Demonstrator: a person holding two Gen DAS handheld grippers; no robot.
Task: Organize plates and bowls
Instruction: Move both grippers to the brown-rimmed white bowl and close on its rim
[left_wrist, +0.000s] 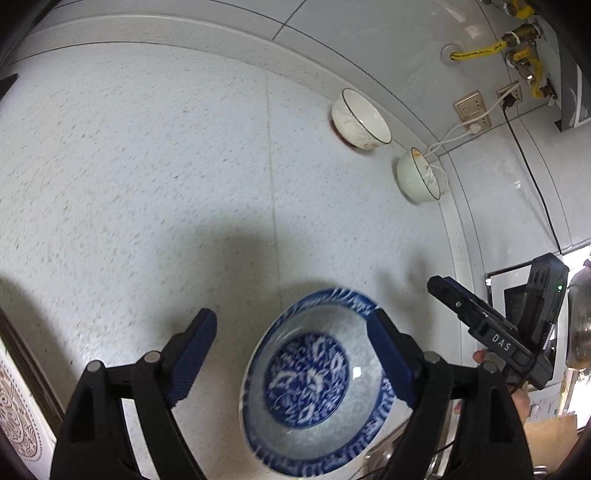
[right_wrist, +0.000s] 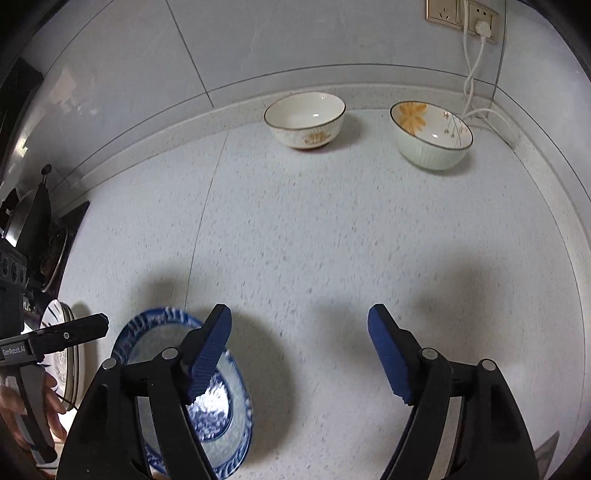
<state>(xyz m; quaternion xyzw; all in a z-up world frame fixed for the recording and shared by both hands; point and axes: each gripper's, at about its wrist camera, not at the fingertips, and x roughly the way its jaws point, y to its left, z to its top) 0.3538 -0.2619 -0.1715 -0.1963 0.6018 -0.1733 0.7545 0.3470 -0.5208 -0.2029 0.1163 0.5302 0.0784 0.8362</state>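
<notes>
In the left wrist view, a patterned plate edge (left_wrist: 16, 402) is showing at the lower left border. The left gripper (left_wrist: 291, 354) is filling the bottom of the frame, its jaws standing wide apart. The blue bowl (left_wrist: 314, 384) is sitting low in the frame, between center and the right finger; that finger is overlapping the rim, though whether it is touching the rim cannot be told. A cream bowl (left_wrist: 360, 120) and a pale green bowl (left_wrist: 419, 175) are resting near each other at the upper right, close to the back edge of the counter (left_wrist: 147, 166). The right gripper (left_wrist: 480, 321) is reaching in from the right border.

In the right wrist view, the left gripper (right_wrist: 74, 334) is entering at the lower left, with stacked plates (right_wrist: 64, 358) behind it. The blue bowl (right_wrist: 229, 398) is lying at the lower left, partly hidden by the left finger of the right gripper (right_wrist: 299, 354), whose jaws are spread wide and gripping nothing. The cream bowl (right_wrist: 304, 120) is standing at upper center, the pale green bowl (right_wrist: 432, 134) to its right, apart from it.
</notes>
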